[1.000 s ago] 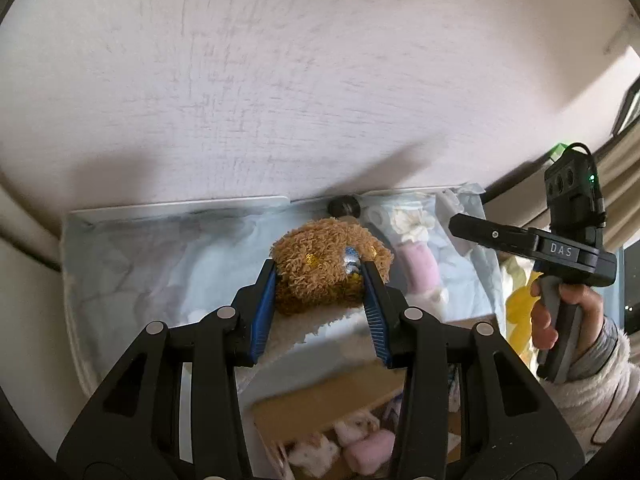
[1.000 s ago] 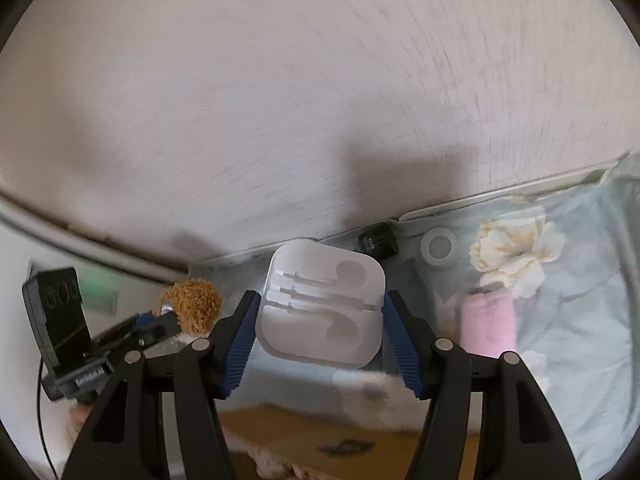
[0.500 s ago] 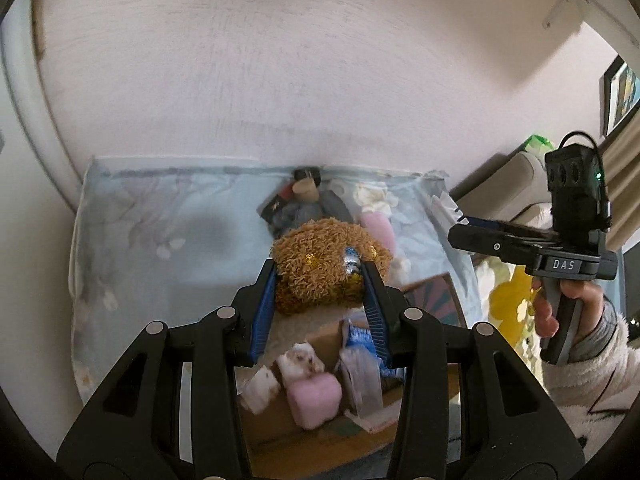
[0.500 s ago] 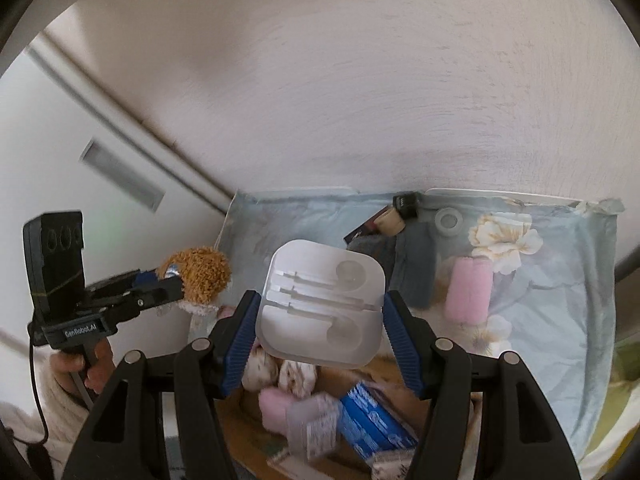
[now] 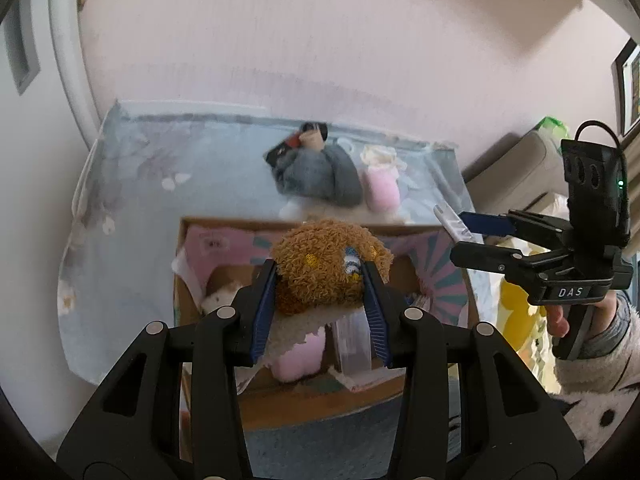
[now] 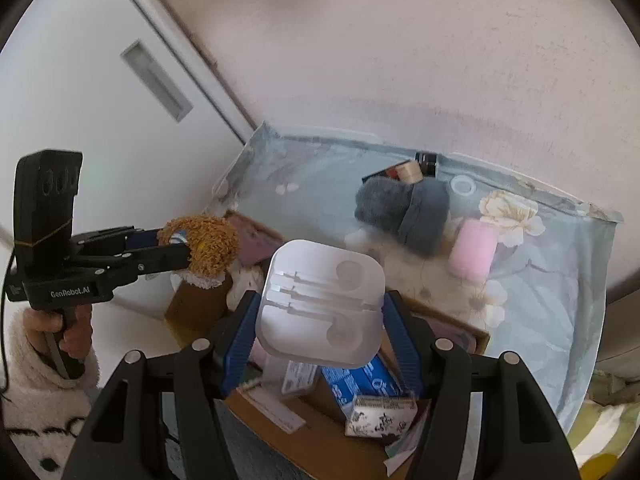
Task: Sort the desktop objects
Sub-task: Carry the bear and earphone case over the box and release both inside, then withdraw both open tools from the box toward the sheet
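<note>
My left gripper (image 5: 318,294) is shut on a brown plush toy (image 5: 328,266) and holds it above an open cardboard box (image 5: 320,400). The toy and left gripper also show in the right wrist view (image 6: 208,246). My right gripper (image 6: 320,320) is shut on a white plastic earphone case (image 6: 322,296) and holds it above the same box (image 6: 320,440). The right gripper shows at the right of the left wrist view (image 5: 472,236).
The box holds a blue packet (image 6: 360,380), small cartons and pink soft things (image 5: 296,356). On the blue floral cloth (image 5: 140,184) behind it lie a grey plush (image 6: 408,212), a pink roll (image 6: 472,250), a white ring (image 6: 463,186) and a small bottle (image 5: 312,140). A wall stands behind.
Both grippers have pulled back and up from the wall, each with its object still held. The cardboard box and the whole cloth have come into view below them.
</note>
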Demonstrator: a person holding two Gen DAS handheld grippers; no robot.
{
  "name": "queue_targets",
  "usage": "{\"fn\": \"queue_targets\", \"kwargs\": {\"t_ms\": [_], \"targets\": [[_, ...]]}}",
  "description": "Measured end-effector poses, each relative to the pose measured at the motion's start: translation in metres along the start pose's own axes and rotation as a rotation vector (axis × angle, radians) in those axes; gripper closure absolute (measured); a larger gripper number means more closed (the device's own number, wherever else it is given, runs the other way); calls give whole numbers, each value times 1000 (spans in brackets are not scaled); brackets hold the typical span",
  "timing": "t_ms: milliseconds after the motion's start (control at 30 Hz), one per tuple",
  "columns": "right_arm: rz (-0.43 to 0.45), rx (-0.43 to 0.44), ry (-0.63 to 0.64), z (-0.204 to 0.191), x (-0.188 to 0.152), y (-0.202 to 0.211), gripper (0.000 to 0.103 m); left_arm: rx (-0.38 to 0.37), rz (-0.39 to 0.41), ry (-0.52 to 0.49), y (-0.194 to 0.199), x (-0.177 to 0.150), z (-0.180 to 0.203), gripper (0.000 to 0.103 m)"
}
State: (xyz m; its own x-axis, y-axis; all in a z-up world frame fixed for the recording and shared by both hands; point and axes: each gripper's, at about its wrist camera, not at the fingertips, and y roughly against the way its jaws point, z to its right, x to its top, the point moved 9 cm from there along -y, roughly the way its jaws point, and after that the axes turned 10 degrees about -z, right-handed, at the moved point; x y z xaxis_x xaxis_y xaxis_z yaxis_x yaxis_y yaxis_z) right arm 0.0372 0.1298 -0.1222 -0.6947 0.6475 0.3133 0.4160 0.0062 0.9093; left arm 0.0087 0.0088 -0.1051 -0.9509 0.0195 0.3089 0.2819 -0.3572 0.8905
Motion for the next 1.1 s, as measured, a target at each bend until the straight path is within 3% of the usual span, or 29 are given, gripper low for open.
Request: {"fn": "queue_targets", "kwargs": {"t_ms": [267,467,700,767,867,933,1100], "targets": [[-52,-89,46,3,-34,-18,45,70,-46,15,-26,-28,1,65],[-97,-107,54,7,-52,-36,45,86,-77,20,-41,-38,5,65],[-95,-68,44,4,-49,-39,45,95,-77,17,-40,-35,6,64],[-91,-68,50,2,-48,-40,45,89,-78,19,-39,-35,7,60],[-95,-43,30,1,-48,-43,42,80,-73,20,-37,-33,7,34],[-101,-12,9,0,-48,-45,21,88,-57,28,-33,-29,6,4],[-97,-17,-4,0,-46,-45,11,129,-42,27,-29,-22,-1,1]]}}
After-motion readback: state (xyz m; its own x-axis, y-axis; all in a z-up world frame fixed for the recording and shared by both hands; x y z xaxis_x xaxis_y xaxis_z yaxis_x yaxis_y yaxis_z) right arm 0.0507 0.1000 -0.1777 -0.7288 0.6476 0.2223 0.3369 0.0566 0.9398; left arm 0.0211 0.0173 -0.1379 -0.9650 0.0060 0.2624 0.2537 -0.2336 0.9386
